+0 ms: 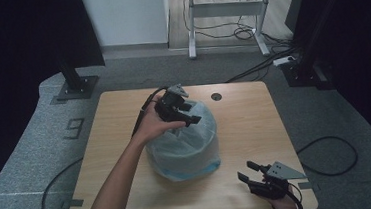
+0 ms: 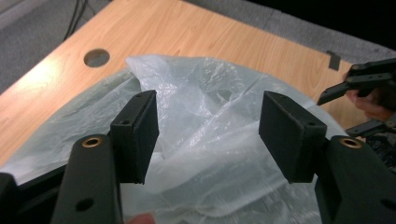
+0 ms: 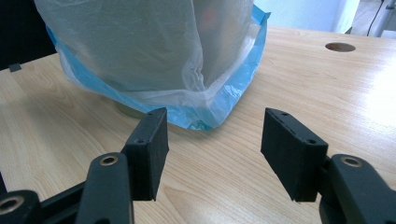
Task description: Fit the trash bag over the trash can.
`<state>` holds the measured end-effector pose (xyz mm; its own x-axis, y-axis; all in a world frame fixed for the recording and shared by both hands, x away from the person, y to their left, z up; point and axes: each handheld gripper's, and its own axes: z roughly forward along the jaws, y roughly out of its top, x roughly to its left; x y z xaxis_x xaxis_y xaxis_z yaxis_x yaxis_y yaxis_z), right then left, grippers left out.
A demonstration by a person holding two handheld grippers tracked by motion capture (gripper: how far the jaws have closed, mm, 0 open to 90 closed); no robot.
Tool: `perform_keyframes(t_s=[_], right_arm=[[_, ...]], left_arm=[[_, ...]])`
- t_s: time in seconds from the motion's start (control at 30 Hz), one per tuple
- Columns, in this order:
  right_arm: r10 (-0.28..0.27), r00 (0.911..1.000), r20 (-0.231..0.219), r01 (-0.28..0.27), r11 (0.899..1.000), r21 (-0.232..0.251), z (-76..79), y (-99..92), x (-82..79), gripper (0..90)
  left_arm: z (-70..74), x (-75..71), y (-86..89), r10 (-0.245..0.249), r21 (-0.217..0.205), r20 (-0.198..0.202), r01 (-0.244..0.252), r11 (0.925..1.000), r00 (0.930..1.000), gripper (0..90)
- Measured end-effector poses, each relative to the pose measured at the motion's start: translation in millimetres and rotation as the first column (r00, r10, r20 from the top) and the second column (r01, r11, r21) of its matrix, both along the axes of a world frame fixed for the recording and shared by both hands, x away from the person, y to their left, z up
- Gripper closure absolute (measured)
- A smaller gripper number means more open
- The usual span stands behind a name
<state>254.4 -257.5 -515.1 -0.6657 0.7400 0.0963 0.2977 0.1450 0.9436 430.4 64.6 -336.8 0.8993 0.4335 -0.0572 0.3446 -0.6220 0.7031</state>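
A translucent plastic bag [image 1: 184, 149] with a blue hem is draped over a rounded object in the middle of the wooden table [image 1: 245, 125]. My left gripper [image 1: 190, 113] hovers over the bag's top at the far side, held by a hand. In the left gripper view its jaws [image 2: 208, 135] stand open, with crumpled film of the bag [image 2: 210, 112] between them and no pad pressing on it. My right gripper [image 1: 245, 170] rests near the table's front right corner, open and with nothing in it. Its jaws [image 3: 212, 144] point at the bag's blue hem [image 3: 219, 107], a short way off.
A round cable hole [image 1: 216, 96] sits near the table's far edge. Behind the table on the grey carpet are a black stand base [image 1: 75, 85], a white desk frame [image 1: 226, 8] and loose cables [image 1: 328, 156]. The right gripper [image 2: 359, 88] appears at the right edge of the left gripper view.
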Motion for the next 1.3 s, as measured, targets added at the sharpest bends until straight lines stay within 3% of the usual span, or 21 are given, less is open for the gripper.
perform_keyframes(t_s=[0.17, 0.2, 0.33, 0.57, 0.73, 0.83, 1.0, 1.2, 1.3], right_arm=[[0.006, 1.0, -0.001, -0.006, 1.0, 0.001, 0.5, 1.9, 0.7, 40.5], [0.01, 1.0, -0.001, -0.01, 1.0, -0.003, 0.3, 3.0, 0.7, 40.4], [0.012, 0.9999, -0.003, -0.012, 1.0, -0.007, 0.1, 3.4, 1.1, 40.4], [0.014, 0.9999, -0.005, -0.014, 1.0, -0.012, -0.5, 3.9, 1.3, 40.5], [0.009, 1.0, 0.0, -0.009, 1.0, -0.022, 0.3, 3.0, 0.9, 40.3], [-0.004, 1.0, 0.001, 0.004, 1.0, -0.015, 1.4, -0.3, 0.7, 40.4], [-0.013, 0.9999, 0.001, 0.013, 1.0, -0.014, 2.0, -2.4, 0.7, 40.5], [-0.02, 0.9998, -0.001, 0.02, 1.0, -0.012, 2.6, -3.5, 0.3, 40.4], [-0.026, 0.9997, -0.003, 0.026, 1.0, -0.011, 2.2, -4.4, -0.1, 40.4]], left_arm=[[-6.9, 6.1, -7.1, 0.013, 0.053, -0.034, -0.011, 0.9985, 0.9994, 41.6], [-11.1, 9.0, -10.9, 0.015, 0.083, -0.051, -0.01, 0.9965, 0.9986, 42.2], [-18.0, 13.8, -18.2, 0.032, 0.14, -0.08, -0.021, 0.9899, 0.9963, 44.2], [-27.5, 16.9, -30.9, 0.03, 0.194, -0.104, -0.009, 0.9809, 0.9942, 44.3], [-34.1, 15.8, -39.0, 0.025, 0.261, -0.091, 0.0, 0.9653, 0.9956, 43.5], [-29.4, 14.5, -36.0, 0.029, 0.238, -0.077, -0.01, 0.9711, 0.9966, 43.1], [-7.4, 6.7, -17.3, 0.031, 0.144, -0.043, -0.024, 0.9892, 0.9986, 42.6], [11.5, -11.1, 10.8, 0.045, 0.099, -0.013, -0.044, 0.9942, 0.9989, 42.3], [13.6, -23.9, 23.0, 0.037, 0.105, 0.008, -0.038, 0.9938, 0.9993, 41.9]])
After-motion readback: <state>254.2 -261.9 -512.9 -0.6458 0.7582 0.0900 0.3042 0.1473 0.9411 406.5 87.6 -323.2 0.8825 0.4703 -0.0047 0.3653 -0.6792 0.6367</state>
